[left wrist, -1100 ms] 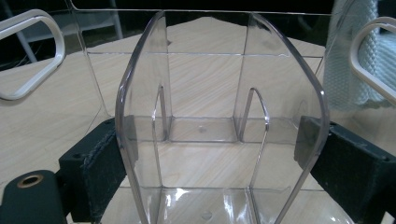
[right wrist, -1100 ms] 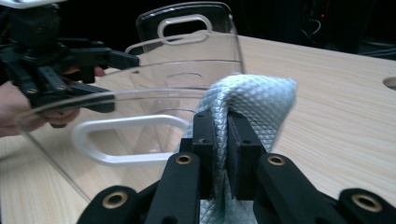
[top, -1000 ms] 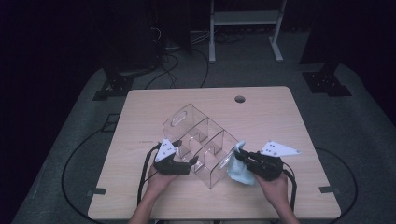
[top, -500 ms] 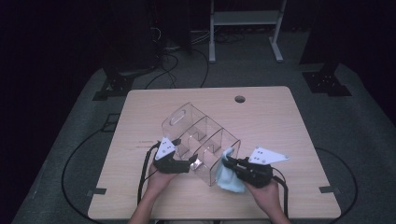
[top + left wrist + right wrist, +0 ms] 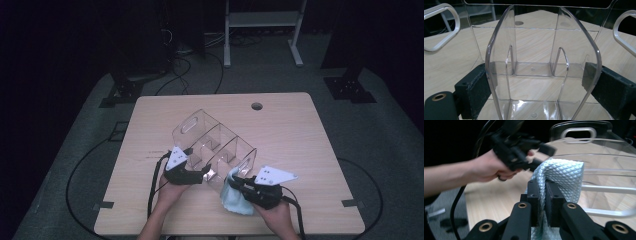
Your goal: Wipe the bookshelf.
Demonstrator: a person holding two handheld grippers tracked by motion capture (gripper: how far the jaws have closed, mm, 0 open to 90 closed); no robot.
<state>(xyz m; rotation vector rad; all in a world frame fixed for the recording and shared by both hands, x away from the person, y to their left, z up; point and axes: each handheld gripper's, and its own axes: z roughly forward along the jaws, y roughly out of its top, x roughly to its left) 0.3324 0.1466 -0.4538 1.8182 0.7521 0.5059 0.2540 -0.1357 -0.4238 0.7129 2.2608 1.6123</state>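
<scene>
Left claw [image 5: 205,172] lies level, clamped wide across the clear organizer [image 5: 215,147]; right claw [image 5: 239,183] pinches the blue cloth [image 5: 235,200] against its end wall.

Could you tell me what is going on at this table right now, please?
A person at a wooden table works with a gripper in each hand. The left gripper is clamped across the near end of a clear plastic organizer, its pads pressing on both outer walls to steady it. The right gripper is shut on a light blue cloth and holds it against the organizer's near corner, apparently to wipe it. The organizer's compartments look empty.
</scene>
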